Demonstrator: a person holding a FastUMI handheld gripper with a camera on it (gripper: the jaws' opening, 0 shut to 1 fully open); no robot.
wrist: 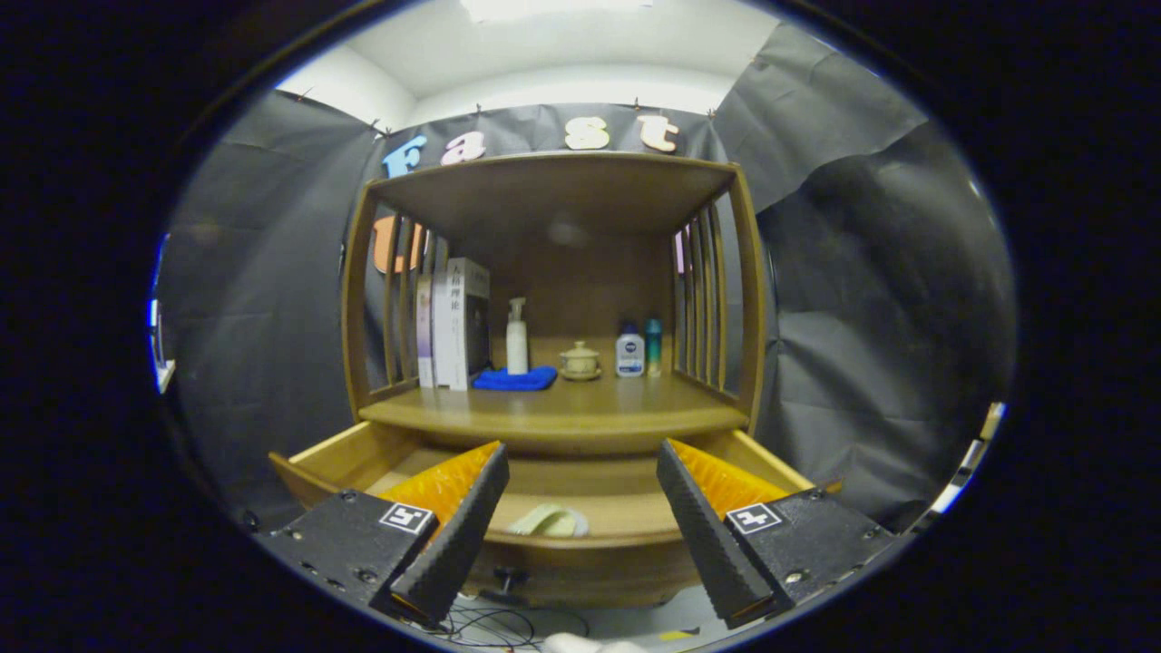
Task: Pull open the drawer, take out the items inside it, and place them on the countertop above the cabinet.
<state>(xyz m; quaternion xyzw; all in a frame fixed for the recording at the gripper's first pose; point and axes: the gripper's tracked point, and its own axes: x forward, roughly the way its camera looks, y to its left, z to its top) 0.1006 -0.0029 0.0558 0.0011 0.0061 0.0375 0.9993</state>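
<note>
Low frontal view, near open drawer (580,508)

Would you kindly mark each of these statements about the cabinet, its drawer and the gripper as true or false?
1. The drawer is pulled open. True.
2. The gripper is shut on a bottle. False: its fingers are spread wide apart and hold nothing.
3. A pale item lies in the drawer, between the fingers and just ahead of them. True.
4. The blue cloth lies in the drawer. False: it lies on the countertop, under the white pump bottle.
5. The books stand upright on the countertop, beside the blue cloth. True.
6. The lidded cup stands on top of the books. False: it stands on the countertop, apart from them.
</note>
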